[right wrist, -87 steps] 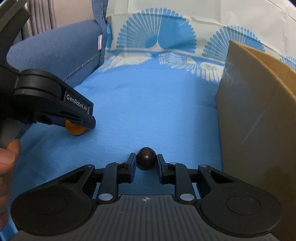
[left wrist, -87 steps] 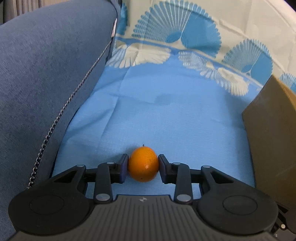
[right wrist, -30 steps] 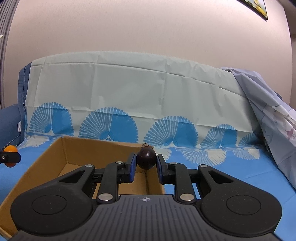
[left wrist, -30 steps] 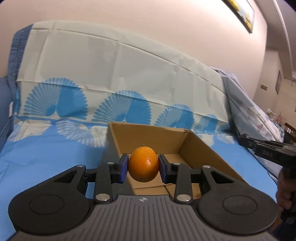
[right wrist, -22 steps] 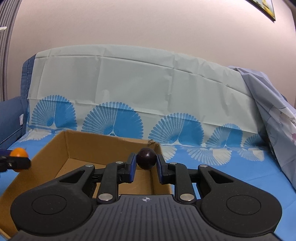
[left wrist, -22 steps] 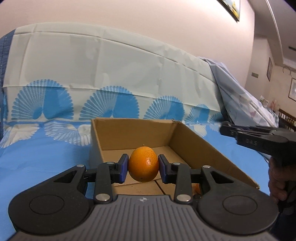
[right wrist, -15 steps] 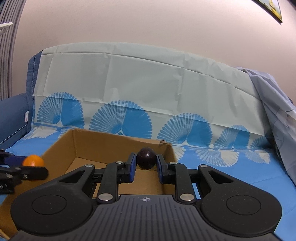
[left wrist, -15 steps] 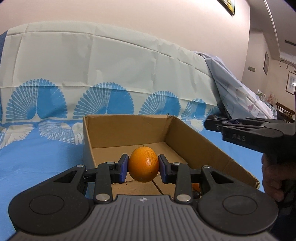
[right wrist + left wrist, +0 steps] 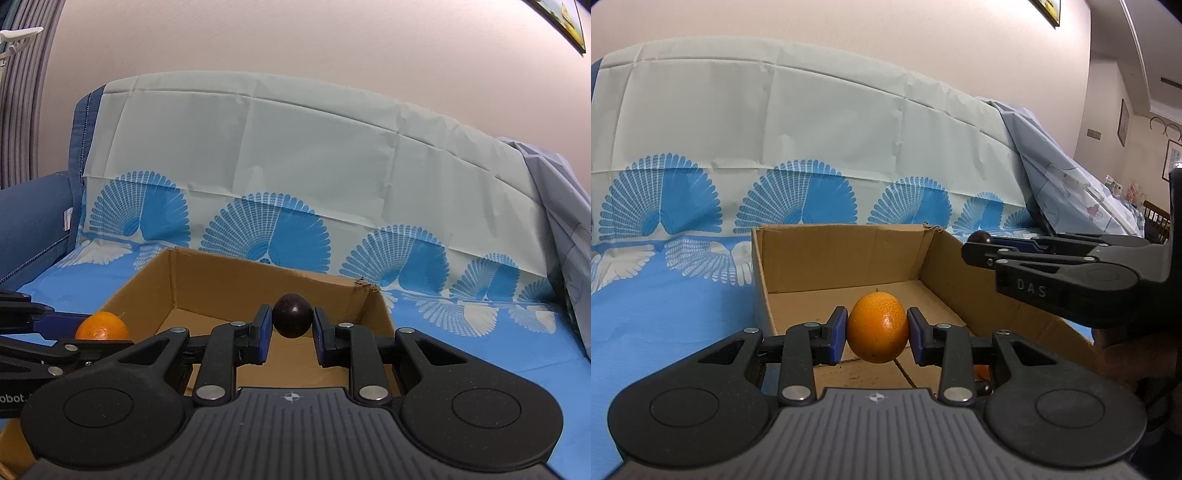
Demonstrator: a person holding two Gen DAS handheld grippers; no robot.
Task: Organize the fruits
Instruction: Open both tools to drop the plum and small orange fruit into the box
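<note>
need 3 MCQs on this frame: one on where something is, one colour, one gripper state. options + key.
1. Where is the orange fruit?
A. between the left gripper's pads, above the cardboard box
B. lying on the blue cloth
C. in the right gripper

2. What colour is the small fruit in the right gripper?
A. green
B. dark purple-brown
C. yellow

3. What state is the left gripper in?
A. wide open and empty
B. fully shut on nothing
C. closed on the fruit

Key:
1 A: the left wrist view shows the fruit clamped between the blue pads, with the open cardboard box behind and below it.
2 B: the right wrist view shows a dark, nearly black round fruit between the pads.
3 C: both pads press on the orange fruit's sides.
</note>
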